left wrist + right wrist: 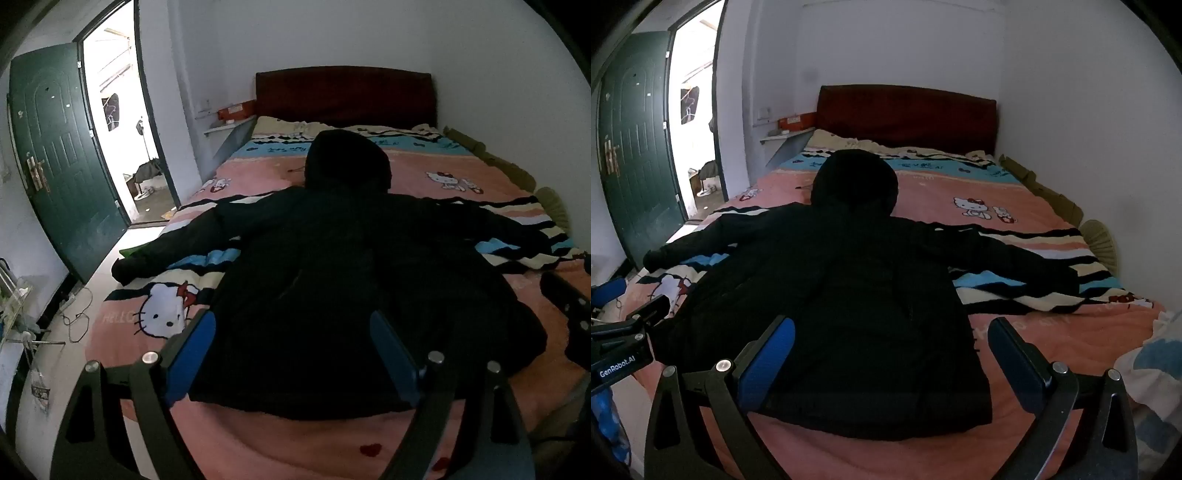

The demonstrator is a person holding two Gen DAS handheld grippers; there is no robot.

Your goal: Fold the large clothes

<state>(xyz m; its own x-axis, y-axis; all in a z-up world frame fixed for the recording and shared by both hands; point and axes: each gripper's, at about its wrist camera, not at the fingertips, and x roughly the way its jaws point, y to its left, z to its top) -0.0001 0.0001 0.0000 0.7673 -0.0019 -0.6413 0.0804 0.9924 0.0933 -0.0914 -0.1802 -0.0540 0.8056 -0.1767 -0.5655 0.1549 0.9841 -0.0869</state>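
Observation:
A large black hooded jacket [332, 280] lies flat on the bed, back up, hood toward the headboard, both sleeves spread out to the sides. It also shows in the right wrist view [842, 295]. My left gripper [291, 332] is open and empty, hovering above the jacket's lower hem. My right gripper [892, 343] is open and empty, above the hem's right part. The left gripper [624, 332] also shows at the left edge of the right wrist view; the right gripper [569, 310] shows at the right edge of the left wrist view.
The bed has a pink cartoon-cat sheet [155, 314] and a dark red headboard [343, 96]. A green door [62, 155] stands open at the left. Cables lie on the floor [74, 317]. A white-blue cloth [1156, 369] lies at the bed's right corner.

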